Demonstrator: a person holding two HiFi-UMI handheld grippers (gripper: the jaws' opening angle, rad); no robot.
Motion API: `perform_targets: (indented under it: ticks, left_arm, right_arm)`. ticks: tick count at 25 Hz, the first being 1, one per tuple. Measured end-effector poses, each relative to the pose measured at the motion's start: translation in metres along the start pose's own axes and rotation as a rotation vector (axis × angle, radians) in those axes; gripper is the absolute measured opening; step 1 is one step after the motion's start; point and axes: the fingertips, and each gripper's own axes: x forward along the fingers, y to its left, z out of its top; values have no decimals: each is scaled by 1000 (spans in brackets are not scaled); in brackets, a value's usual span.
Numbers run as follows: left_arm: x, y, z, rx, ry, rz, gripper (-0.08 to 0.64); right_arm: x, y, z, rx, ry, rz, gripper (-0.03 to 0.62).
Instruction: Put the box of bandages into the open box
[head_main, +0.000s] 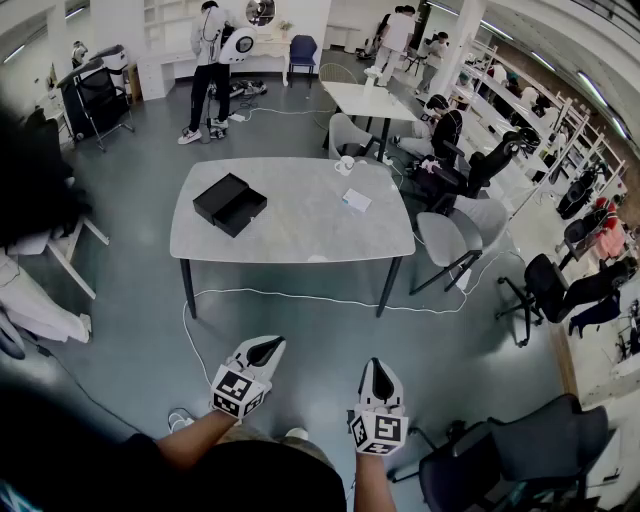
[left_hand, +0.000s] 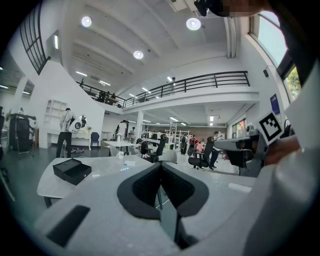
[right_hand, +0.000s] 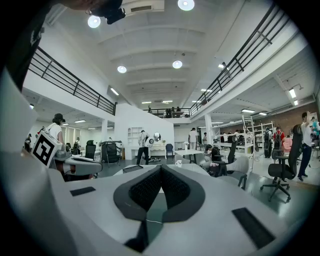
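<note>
Head view: bandage box (head_main: 356, 200), open box (head_main: 230, 204) apart on table (head_main: 300, 240).

On the desk (head_main: 300, 245) the open box (head_main: 230, 204) is set toward the left and the box of bandages (head_main: 356, 200) toward the right, well apart, a cup (head_main: 345, 165) is placed behind them at the far edge, and the left tongs (head_main: 264, 351) and right tongs (head_main: 377, 373) are held side by side before the near edge.

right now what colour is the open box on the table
Black. The open box shows best in the head view, on the grey table.
</note>
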Motion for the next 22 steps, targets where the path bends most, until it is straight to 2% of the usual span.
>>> perform_targets:
  ticks: [5,10,15,19,22]
  left_arm:
    - [12,-9,-2,3,-14,15,17]
    - [19,-20,-7,1,-3,31,17]
    - [44,-37,-1,5,-24,-47,17]
    - [77,-35,-4,16,-15,-91,17]
    - [111,-26,-6,9,1,-128,17]
  right_arm:
    - [-7,-22,-7,90,-25,12,12]
    - [-19,-35,-26,102,9,26,12]
    - [-19,-45,-32,109,16,39,12]
    - [-3,-53,-26,80,-11,0,12]
    - [20,-63,-31,99,20,-24,12]
